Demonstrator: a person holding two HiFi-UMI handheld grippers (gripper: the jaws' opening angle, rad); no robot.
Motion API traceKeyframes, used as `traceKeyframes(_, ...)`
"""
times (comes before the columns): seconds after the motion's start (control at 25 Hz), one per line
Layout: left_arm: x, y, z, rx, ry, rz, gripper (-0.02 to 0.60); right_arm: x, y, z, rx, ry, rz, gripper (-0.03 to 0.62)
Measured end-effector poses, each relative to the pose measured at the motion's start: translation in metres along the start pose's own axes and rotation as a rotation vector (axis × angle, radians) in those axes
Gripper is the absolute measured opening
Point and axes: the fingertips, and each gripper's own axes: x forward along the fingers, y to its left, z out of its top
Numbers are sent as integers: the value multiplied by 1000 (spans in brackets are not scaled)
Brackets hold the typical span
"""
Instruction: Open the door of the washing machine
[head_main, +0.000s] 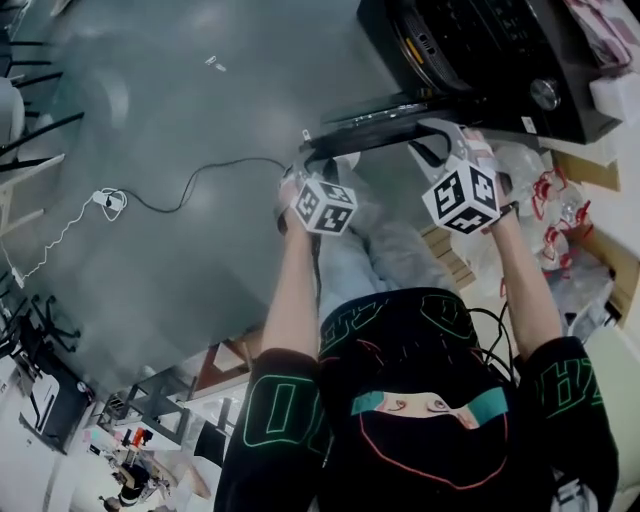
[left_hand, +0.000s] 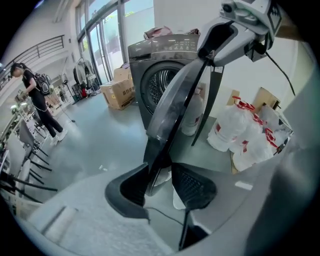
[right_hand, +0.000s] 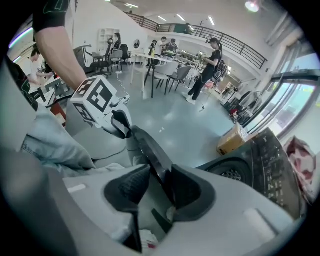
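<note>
The dark washing machine (head_main: 480, 60) stands at the top right, and its door (head_main: 400, 115) is swung out, seen edge-on as a dark bar. Both grippers sit on that door's rim. My left gripper (head_main: 310, 165) has the door's edge (left_hand: 172, 100) between its pads, which press on it near the tips. The open drum (left_hand: 162, 82) shows behind. My right gripper (head_main: 440, 150) straddles the same rim further along. In the right gripper view the door edge (right_hand: 152, 155) lies against one pad, with a gap to the other (right_hand: 127, 185).
White bags with red handles (head_main: 555, 215) lie to the machine's right, beside cardboard. A black cable (head_main: 200, 180) runs across the grey floor to a white plug. A cardboard box (left_hand: 117, 92) sits left of the machine. People (right_hand: 210, 65) stand by tables further off.
</note>
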Motion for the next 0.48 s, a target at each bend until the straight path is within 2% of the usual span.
traceKeyframes(0.16, -11, -24, -14, -60, -2, 40, 154, -8, 17, -8, -41, -17, -2, 138)
traceKeyframes(0.48, -33, -89, -42, -159, -1, 75, 136, -28, 51, -30, -175, 16, 50, 138)
